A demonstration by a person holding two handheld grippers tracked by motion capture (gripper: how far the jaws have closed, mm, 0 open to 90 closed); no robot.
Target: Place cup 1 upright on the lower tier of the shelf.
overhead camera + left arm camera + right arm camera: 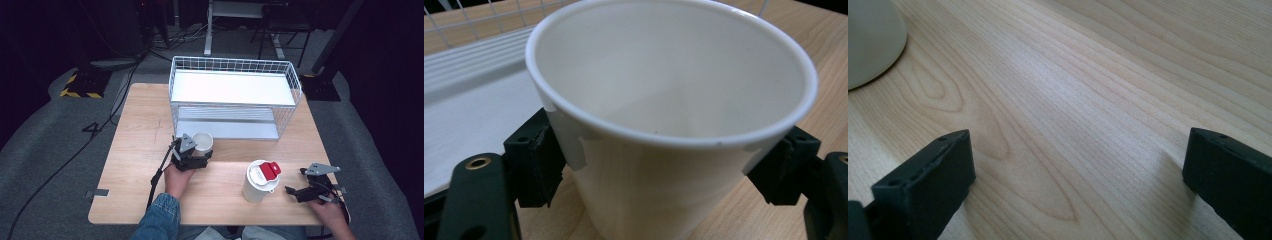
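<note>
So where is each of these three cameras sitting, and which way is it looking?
High view: above the person's side, looking forward and down at the pale wooden table; forearms and both hand-held grippers show.
Left gripper view: on the left hand-held gripper, facing the open white paper cup it clamps.
Right gripper view: on the right hand-held gripper, facing bare tabletop.
Shared: high and left gripper views show that cup.

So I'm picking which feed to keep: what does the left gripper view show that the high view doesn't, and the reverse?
Left gripper view: the white cup's empty inside and the black pads pressing its sides.
High view: the wire rack's full shape, the lidded cup, the right gripper with jaws apart.
Both: the cup, the wooden table, the left gripper.
</note>
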